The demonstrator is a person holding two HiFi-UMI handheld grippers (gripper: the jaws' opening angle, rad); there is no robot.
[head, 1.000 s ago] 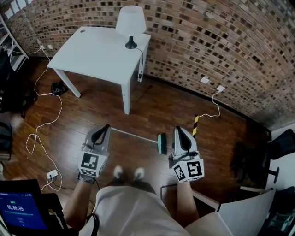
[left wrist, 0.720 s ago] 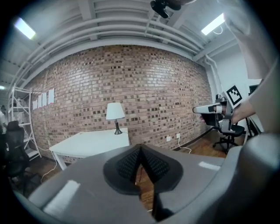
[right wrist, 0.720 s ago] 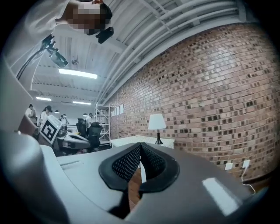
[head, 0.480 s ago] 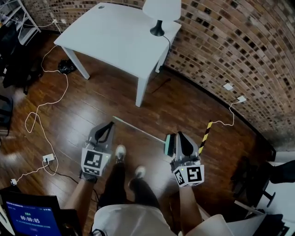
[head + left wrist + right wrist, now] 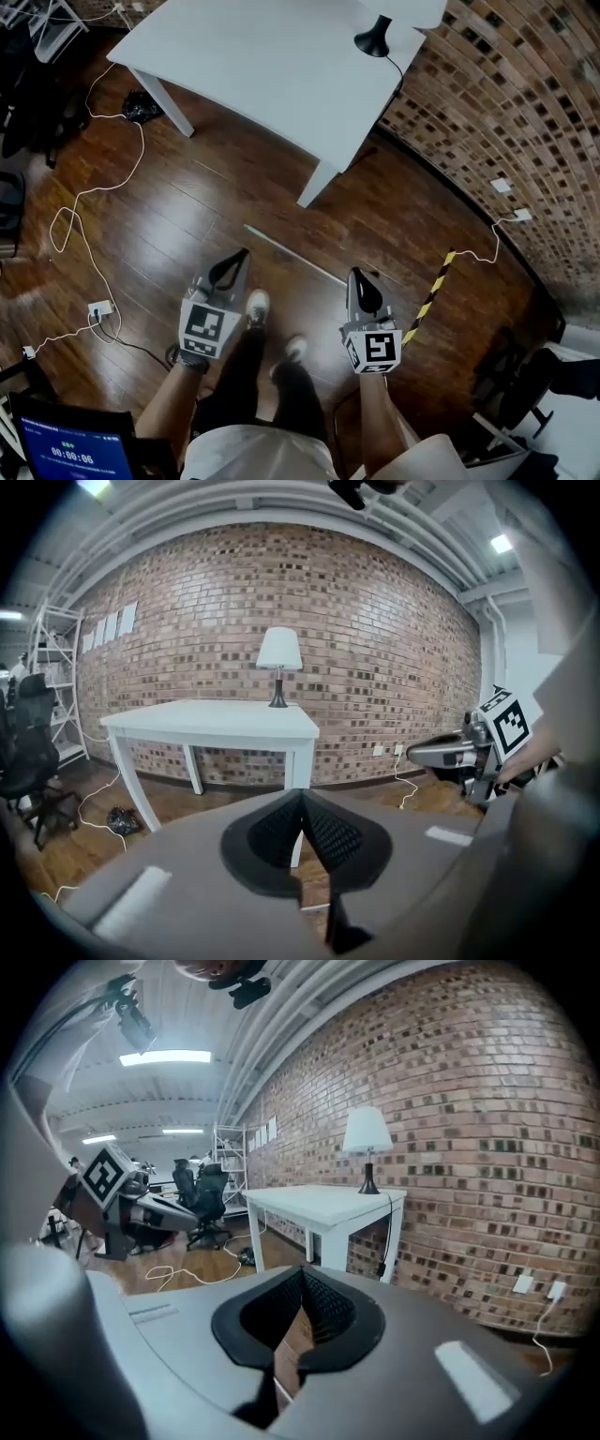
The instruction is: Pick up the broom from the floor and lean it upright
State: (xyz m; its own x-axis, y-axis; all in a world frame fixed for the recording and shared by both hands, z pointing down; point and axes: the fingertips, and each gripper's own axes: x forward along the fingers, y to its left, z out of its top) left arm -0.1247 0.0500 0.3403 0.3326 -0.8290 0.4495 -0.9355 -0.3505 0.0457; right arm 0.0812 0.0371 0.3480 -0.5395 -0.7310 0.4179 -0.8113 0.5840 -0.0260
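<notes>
Broom (image 5: 292, 253) lies flat on the floor (image 5: 178, 202), between both grippers. Left gripper (image 5: 240, 257) and right gripper (image 5: 360, 276) have jaws together, empty. Best: open the jaws first, go lower, then clamp the handle squarely.

- Dark wooden floor (image 5: 187, 216): bearing the broom (image 5: 291, 254) lying flat (head hidden), a looping white cable (image 5: 82, 194), a yellow-black striped strip (image 5: 429, 298).
- White table (image 5: 272, 66): standing on that floor, carrying a lamp (image 5: 374, 37) near its corner.
</notes>
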